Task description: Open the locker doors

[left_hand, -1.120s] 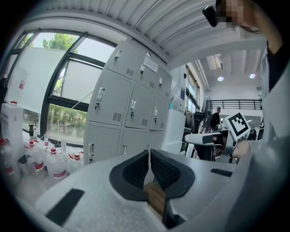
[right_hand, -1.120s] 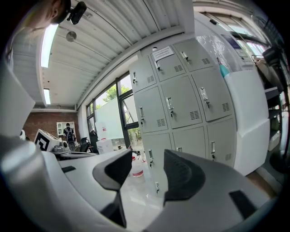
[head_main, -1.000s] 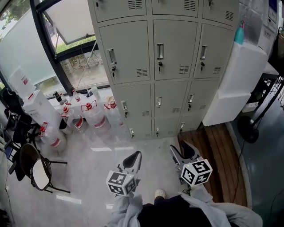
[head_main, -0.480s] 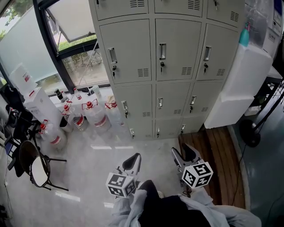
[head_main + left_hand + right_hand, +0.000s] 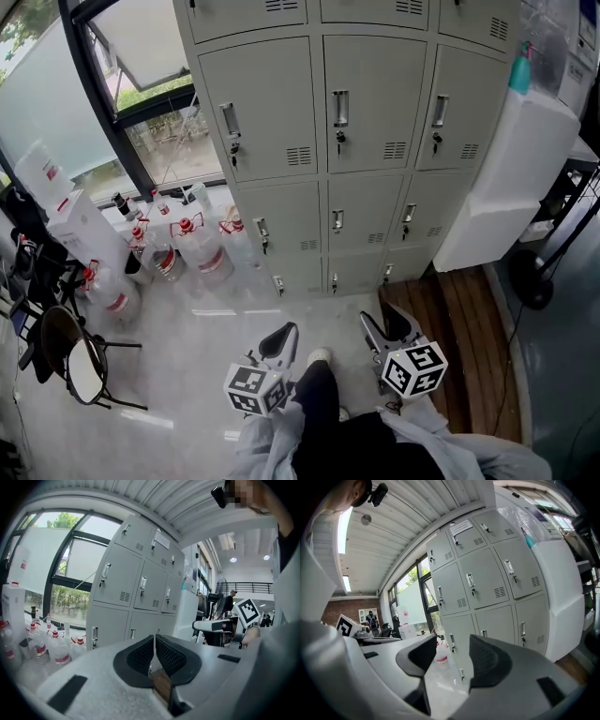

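1. Lockers (image 5: 337, 122) stand as a grey bank along the far edge of the floor (image 5: 216, 328), beside the window. Every door in view is shut, each with a small upright handle (image 5: 339, 108) and what may be a key below it, too small to be sure.
2. Step in hand, as I judge it: the approach, since no door is touched yet.
3. Left gripper (image 5: 281, 339) hangs low, well apart from the lockers, its jaws together on nothing.
4. Right gripper (image 5: 386, 323) is beside it, jaws apart and empty.
5. The next move likely calls for raising the right gripper to a handle, closing on it, then pulling.
6. Bottles (image 5: 202, 248) crowd the floor at the lockers' left foot.
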Available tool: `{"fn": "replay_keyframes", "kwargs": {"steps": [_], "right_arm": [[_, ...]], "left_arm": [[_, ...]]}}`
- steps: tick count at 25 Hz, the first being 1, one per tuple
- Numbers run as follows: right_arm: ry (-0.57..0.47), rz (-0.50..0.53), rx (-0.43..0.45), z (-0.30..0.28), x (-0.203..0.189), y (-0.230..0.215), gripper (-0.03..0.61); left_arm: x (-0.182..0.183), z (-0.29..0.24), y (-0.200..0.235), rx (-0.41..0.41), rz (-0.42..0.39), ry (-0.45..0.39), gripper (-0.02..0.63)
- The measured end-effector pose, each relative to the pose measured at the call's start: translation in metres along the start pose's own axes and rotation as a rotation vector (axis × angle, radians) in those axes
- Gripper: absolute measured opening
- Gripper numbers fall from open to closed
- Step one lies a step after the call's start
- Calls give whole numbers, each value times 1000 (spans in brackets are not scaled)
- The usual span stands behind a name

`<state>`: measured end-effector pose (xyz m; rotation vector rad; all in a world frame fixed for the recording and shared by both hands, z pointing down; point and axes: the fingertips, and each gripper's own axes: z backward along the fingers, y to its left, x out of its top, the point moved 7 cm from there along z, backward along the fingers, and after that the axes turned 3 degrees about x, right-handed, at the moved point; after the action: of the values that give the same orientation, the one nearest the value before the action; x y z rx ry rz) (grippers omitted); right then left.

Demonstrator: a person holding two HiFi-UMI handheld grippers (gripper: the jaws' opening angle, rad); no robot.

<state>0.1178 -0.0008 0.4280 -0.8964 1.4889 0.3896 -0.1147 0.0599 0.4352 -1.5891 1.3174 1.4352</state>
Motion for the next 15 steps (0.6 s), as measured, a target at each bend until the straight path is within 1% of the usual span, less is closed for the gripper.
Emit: {"fn": "replay_keyframes", "kwargs": {"steps": [5,11,15], "right_arm": [[-15,15,-4,-36,20,-19,201],[-34,36,-1,-93,55,-37,201],[-49,41,-17,-127,75,-52,201]], "left_arm": [[24,-38,22,-15,-15,-24,18],[56,-91,57,-37,-4,-42,18],[79,-126,76,-70,-43,-46,18]]}}
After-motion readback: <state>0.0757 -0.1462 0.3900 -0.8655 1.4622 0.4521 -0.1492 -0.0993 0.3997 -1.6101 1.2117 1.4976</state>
